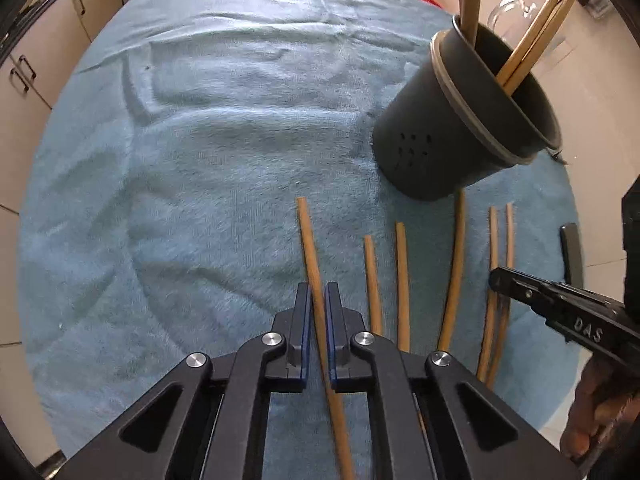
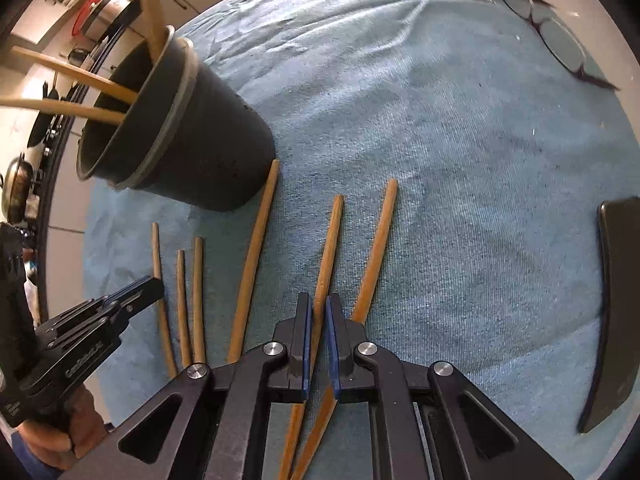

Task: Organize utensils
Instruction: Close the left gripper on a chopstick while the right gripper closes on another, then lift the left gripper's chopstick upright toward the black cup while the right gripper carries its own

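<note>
Left hand-held gripper (image 1: 318, 292) points steeply down, blue pads closed tight on a brown chopstick (image 1: 310, 248), which runs between the pads and lies on the blue towel (image 1: 200, 160). Right hand-held gripper (image 2: 319, 304) also points steeply down, pads clamped on another chopstick (image 2: 332, 240); a second chopstick (image 2: 380, 236) lies just beside it, crossing under the right finger.

Writing: "DAS" embossed on the side of the right hand-held gripper as seen from the left wrist view; the left hand-held gripper's side carries raised lettering in the right wrist view, too blurred to read. A hand (image 2: 56, 432) grips the left tool's handle at the lower left corner.

More loose chopsticks (image 1: 400, 280) lie roughly parallel on the towel between the two tools, near each other but mostly apart.

Further out, a black utensil holder (image 1: 464, 120) with small holes in its wall stands on the towel, holding several pale chopsticks (image 1: 536, 40) that lean out over its rim.

Far right in the right wrist view: a dark phone (image 2: 616, 312) on the towel edge, eyeglasses (image 2: 552, 32) beyond, on the surface.
</note>
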A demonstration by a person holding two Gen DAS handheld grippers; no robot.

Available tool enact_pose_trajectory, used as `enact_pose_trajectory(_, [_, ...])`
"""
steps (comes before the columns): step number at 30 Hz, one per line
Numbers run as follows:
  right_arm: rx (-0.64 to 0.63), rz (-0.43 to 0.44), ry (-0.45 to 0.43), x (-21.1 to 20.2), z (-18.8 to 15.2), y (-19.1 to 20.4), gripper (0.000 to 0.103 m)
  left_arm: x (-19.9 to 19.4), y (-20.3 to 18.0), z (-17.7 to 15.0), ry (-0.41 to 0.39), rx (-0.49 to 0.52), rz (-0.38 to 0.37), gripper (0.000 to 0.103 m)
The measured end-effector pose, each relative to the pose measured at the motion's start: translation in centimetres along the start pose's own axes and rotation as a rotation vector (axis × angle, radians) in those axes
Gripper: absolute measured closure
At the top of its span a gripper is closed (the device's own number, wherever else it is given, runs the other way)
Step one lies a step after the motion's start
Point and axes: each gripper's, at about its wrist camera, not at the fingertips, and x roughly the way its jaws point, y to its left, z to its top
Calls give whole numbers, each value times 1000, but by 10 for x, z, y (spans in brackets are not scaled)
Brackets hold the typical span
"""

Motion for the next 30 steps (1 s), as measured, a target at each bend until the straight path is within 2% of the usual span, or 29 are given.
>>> enact_pose_trajectory(5, [-2,73,-68,-18,-10,-4,97,-31,12,-14,-87,-17,-26,97])
enact_pose_trajectory(12, [-67,153,-265,-80,-34,4,97,-95,11,-32,-244,-35,-54,98])
enact_pose_trajectory(15, [-87,174,-351,-105,-52,5,97,-118,7,-43,-301,-32,-37,98])
enact_pose_trajectory(18, [-121,170,-419,-120,-66,10,97,-139,4,-58,-333,-34,-35,98])
enact_pose_trajectory(21, [-133,171,-457,-125,-71,22,97,-149,2,-58,-355,-29,-36,98])
enact_pose_trajectory(30, [-156,182,-506,-145,-79,24,97,-162,3,-63,-393,-37,-36,98])
